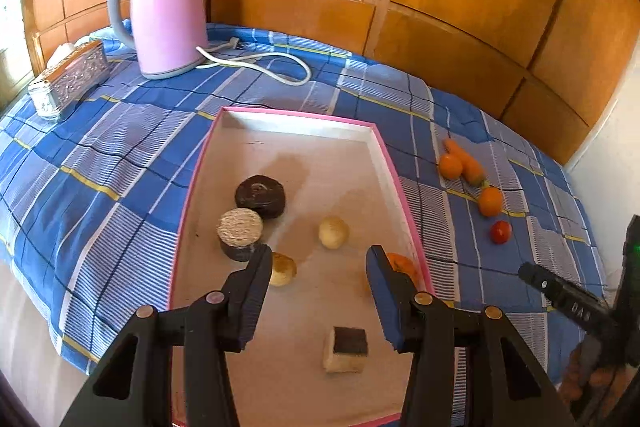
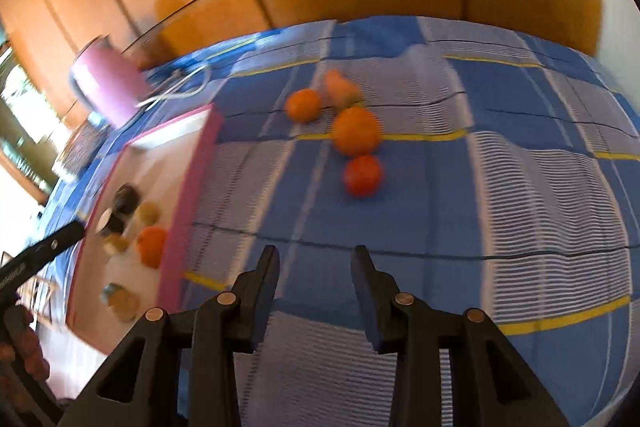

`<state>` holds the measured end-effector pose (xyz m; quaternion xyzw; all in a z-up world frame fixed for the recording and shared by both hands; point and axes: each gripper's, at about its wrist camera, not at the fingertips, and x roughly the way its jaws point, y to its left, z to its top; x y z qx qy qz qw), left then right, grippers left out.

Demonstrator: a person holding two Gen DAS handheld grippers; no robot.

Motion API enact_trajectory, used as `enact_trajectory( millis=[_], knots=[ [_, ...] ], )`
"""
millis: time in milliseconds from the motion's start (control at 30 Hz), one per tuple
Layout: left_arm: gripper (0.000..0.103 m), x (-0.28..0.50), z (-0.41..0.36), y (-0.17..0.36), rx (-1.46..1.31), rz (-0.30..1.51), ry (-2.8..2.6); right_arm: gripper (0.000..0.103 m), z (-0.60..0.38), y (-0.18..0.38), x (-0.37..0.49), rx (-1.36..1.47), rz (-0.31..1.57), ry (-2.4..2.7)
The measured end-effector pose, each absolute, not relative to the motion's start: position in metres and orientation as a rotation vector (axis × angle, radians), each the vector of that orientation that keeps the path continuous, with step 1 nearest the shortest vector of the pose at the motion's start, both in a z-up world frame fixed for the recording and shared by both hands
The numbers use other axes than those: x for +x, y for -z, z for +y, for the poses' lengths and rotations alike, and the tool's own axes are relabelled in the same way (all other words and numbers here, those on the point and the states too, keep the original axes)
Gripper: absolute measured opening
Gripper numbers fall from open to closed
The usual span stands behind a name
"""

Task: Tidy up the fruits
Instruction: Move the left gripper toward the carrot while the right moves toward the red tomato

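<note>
Both grippers, left (image 1: 318, 261) and right (image 2: 316, 259), spread wide, holding nothing; right aimed toward tomato (image 2: 362, 175) beyond pink tray (image 2: 188, 195), probably next.

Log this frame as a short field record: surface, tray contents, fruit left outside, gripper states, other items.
surface: blue plaid cloth
tray: pink-rimmed tray, holding several cake-like pieces and one orange near its right wall
loose fruit: two oranges, a carrot, a red tomato, on the cloth right of the tray
left gripper: open, empty, above the tray
right gripper: open, empty, above the cloth, facing the loose fruit; view blurred
other: pink kettle with white cord, silver tissue box
</note>
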<state>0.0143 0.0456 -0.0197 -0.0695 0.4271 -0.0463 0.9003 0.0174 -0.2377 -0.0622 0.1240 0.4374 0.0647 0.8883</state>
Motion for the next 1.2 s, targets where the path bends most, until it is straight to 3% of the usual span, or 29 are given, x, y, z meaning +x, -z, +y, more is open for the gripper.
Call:
enact_trajectory(
  millis=[400, 900, 967, 1033, 1200],
  knots=[
    [0.05, 0.022, 0.022, 0.021, -0.114, 0.921, 0.153, 0.037, -0.26, 0.069, 0.018, 0.276, 0.911, -0.102],
    [0.049, 0.052, -0.018, 0.014, -0.103, 0.958, 0.284, 0.039, -0.239, 0.082, 0.078, 0.135, 0.917, -0.119],
    [0.047, 0.059, -0.026, 0.01, -0.107, 0.963, 0.314, 0.037, -0.239, 0.084, 0.082, 0.138, 0.915, -0.131],
    [0.042, 0.068, -0.036, 0.007, -0.112, 0.969, 0.358, 0.028, -0.237, 0.083, 0.081, 0.108, 0.892, -0.116],
    [0.033, 0.089, -0.067, 0.004, -0.088, 0.973, 0.423, 0.026, -0.244, 0.083, 0.072, 0.101, 0.884, -0.104]
  ],
)
